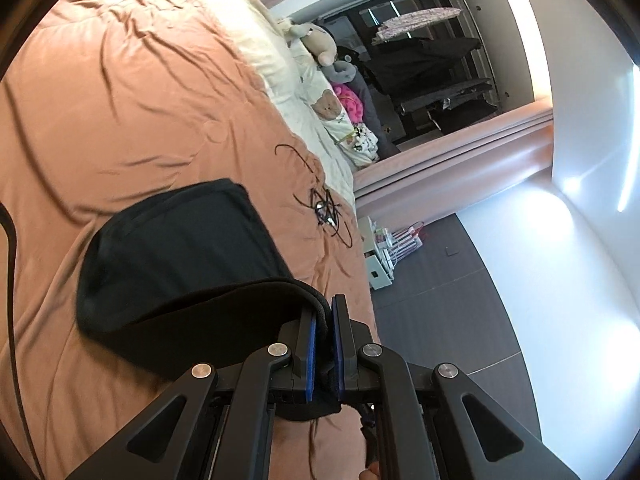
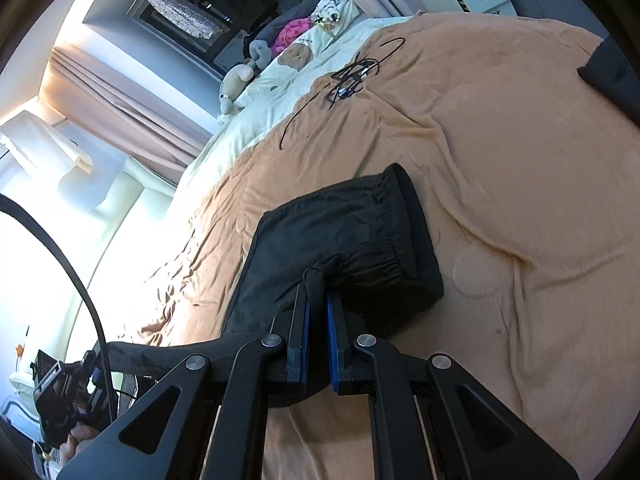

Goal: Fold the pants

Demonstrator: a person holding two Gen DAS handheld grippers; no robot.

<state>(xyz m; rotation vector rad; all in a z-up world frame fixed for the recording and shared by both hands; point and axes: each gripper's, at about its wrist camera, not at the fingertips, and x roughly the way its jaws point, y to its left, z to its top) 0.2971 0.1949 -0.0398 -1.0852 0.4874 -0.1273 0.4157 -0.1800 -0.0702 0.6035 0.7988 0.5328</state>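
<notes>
A bed with an orange blanket (image 1: 120,100) fills the left wrist view; the left gripper (image 1: 325,312) is clamped on a thick hem of the black pants (image 1: 180,248), which spread ahead-left of its fingers. In the right wrist view, the right gripper (image 2: 318,300) pinches bunched elastic fabric, the pants' body lying just beyond. Soft, light, floppy cloth: seams and hems likely give the firmest hold.

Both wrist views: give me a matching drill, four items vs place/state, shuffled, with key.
Items:
1. left gripper
2. pants
3. tangled black cord
4. bear-print pillow

States:
A. loose on the orange blanket, near the cream sheet
B. at the head of the bed
C. shut on black fabric
D. partly folded, pinched by both grippers

Pairs: 1-C, 2-D, 3-A, 4-B
</notes>
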